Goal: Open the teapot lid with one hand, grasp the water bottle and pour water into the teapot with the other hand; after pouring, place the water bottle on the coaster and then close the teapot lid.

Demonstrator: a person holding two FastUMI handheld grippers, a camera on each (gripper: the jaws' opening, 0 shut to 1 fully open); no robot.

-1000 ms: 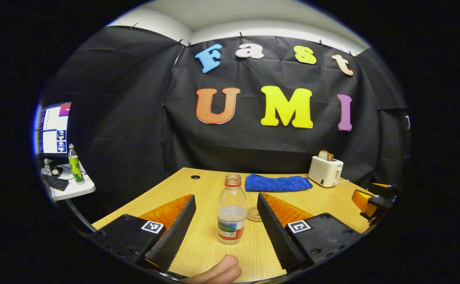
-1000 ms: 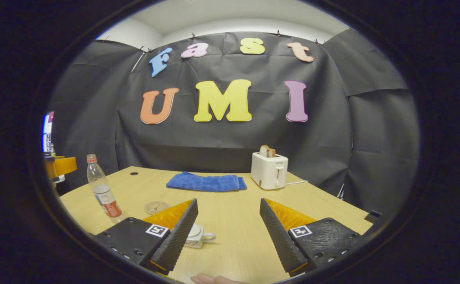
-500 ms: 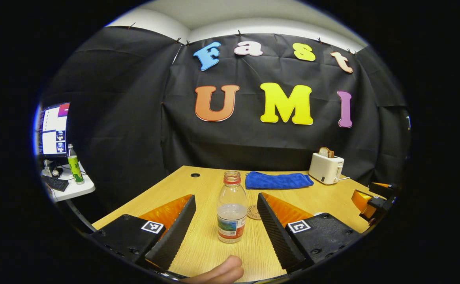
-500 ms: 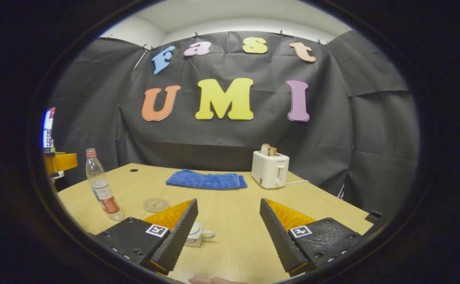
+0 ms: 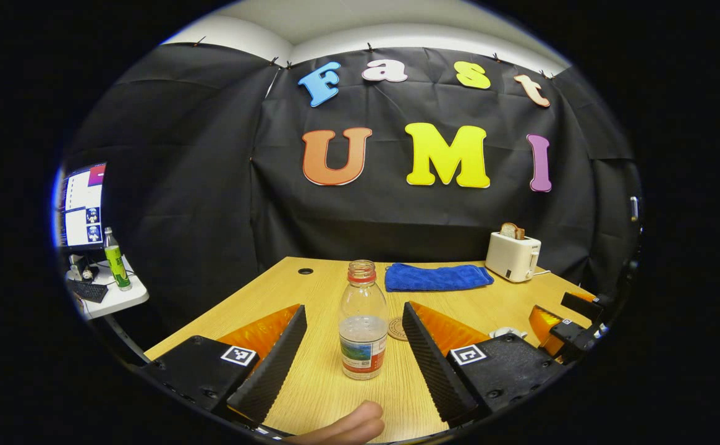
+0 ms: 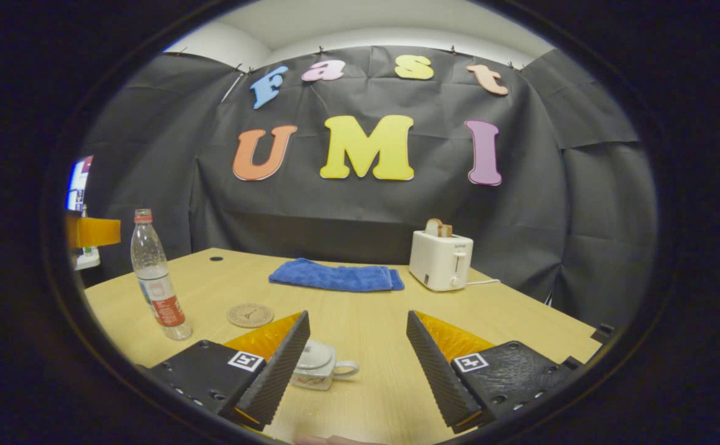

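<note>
Wooden table (image 6: 360, 309) (black cloth wall (image 6: 582, 204))

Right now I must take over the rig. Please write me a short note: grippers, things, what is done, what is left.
Left hand-held gripper: open, bottle standing between its fingers, not touched.
Right hand-held gripper: open, teapot low between its fingers, lid on.
Coaster: bare, on the table right of the bottle.
Done: nothing.
Left: lift lid, grasp bottle, pour, set bottle on coaster, close lid.

Teapot (image 6: 319, 366) half hidden behind right tool's finger (image 6: 273, 377)
</note>
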